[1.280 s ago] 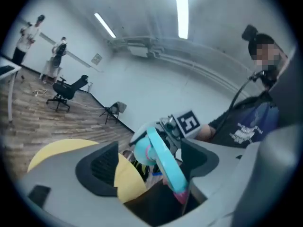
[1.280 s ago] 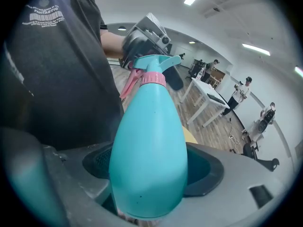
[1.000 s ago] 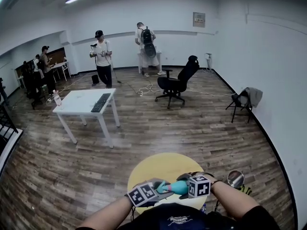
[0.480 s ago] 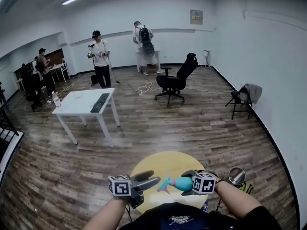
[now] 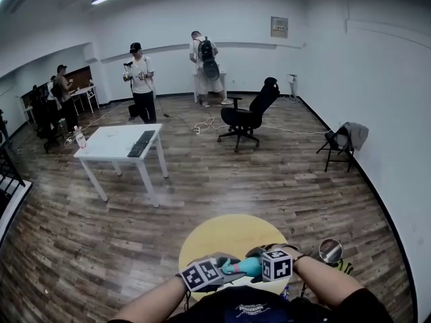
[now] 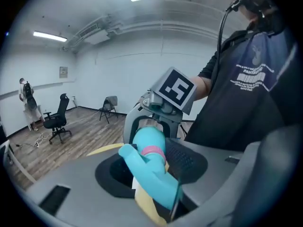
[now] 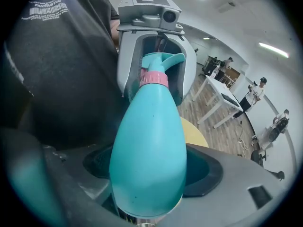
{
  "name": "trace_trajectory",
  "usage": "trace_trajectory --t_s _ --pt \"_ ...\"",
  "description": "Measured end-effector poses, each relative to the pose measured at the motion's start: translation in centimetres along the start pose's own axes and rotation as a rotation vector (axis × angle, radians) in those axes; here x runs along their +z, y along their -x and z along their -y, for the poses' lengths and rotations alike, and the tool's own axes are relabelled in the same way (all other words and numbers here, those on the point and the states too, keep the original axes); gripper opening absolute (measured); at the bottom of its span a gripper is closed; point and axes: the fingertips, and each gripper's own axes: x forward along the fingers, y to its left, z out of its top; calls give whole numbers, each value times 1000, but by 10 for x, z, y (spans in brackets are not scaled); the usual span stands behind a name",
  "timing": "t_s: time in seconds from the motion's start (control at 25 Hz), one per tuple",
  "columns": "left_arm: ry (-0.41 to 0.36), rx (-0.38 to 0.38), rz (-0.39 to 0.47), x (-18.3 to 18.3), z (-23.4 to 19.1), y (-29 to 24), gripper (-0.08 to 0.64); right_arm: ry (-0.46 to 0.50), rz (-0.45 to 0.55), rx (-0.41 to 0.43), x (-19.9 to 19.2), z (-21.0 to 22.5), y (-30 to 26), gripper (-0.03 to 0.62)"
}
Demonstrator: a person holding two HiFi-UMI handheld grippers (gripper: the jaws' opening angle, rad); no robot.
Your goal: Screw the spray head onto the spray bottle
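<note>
My right hand-held gripper stands wide, clamped round the light, slick bottle's belly, while my left hand-held gripper closes on the stiff head at the bottle's neck.

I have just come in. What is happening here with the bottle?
A person works over a round yellow table with two hand-held grippers. The right gripper holds the teal spray bottle by its body. The left gripper is closing its jaws on the spray head, which already sits on the bottle's neck at the pink collar.
</note>
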Motion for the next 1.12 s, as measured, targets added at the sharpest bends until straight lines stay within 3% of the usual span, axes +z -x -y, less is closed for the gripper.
trace_trajectory --t_s 0.08,0.16,0.28,0.4,0.48,0.52,0.64,0.72,0.76,0.84,1.0,1.12 --pt "-7 4 0 -1 -2 3 218 4 4 -9 3 4 0 408" --pt "37 20 46 1 -10 7 218 -4 15 -25 6 12 1 408" --pt "258 44 250 9 -32 28 225 -62 66 -58 7 23 6 408" --pt "541 47 495 13 -63 69 324 -166 115 -79 -7 26 12 408" --pt "636 54 572 9 -79 90 329 -203 110 -85 -20 25 14 408" --pt "643 53 567 8 -82 93 352 -205 103 -87 -22 25 14 408" --pt "534 10 424 11 -63 66 377 -154 89 -92 -8 27 15 408" --pt "356 1 272 13 -38 34 356 -80 51 -103 3 29 11 408" --pt "235 25 192 11 -29 21 230 -42 17 -106 2 30 7 408" --pt "40 69 62 3 -19 6 198 -12 -12 -82 -4 24 2 407" --pt "-25 48 10 0 -13 9 198 -37 28 -42 0 16 2 407" --pt "63 53 75 2 -22 13 199 -52 45 -48 2 23 4 406"
